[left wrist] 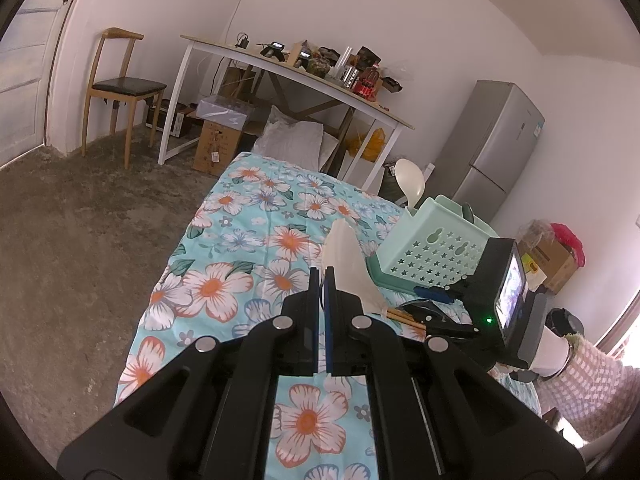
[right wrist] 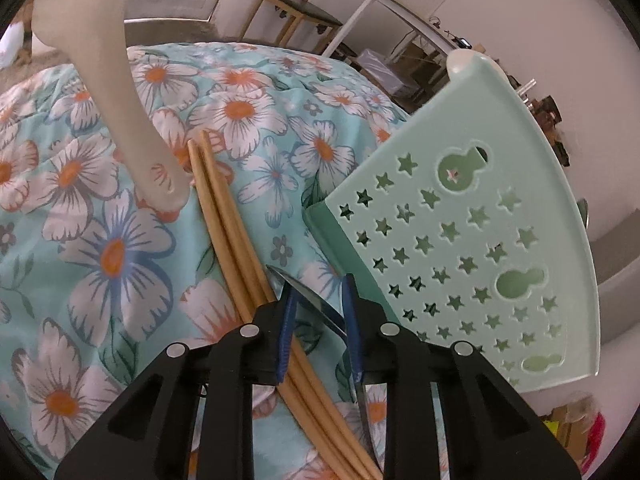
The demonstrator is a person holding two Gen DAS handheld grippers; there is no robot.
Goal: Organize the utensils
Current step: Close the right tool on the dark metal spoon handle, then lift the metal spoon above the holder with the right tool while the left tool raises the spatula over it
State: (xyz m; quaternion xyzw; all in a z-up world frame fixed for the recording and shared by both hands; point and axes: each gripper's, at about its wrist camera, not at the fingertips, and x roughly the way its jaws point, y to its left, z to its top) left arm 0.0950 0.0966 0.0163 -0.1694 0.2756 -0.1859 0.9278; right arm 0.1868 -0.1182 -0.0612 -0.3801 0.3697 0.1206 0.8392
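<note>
Cream plastic spoon (left wrist: pixel 347 264) sits pinched between the nearly closed fingers of the left gripper (left wrist: pixel 322 280), lifted above the floral cloth (left wrist: pixel 248 240); in the right wrist view its handle (right wrist: pixel 120 92) slants down with the tip just over the fabric, right beside the top ends of the chopsticks (right wrist: pixel 236 240). Right gripper (right wrist: pixel 318 300) has its blue-padded fingers (right wrist: pixel 287 320) spread apart, low over the cloth – the tan chopsticks run under the left finger and a dark metal utensil (right wrist: pixel 316 304), type unclear, lies in the gap between the fingers, not clearly clamped. Mint green utensil holder (left wrist: pixel 432 248) with star cutouts stands on the cloth just right of the grippers; another cream spoon (left wrist: pixel 410 180) stands upright in its far compartment, bowl up. In the left wrist view the right gripper body with a small lit screen (left wrist: pixel 510 292) sits beside the holder. Background – wooden chair (left wrist: pixel 116 88), white desk (left wrist: pixel 280 80) with clutter, grey fridge (left wrist: pixel 492 144)
</note>
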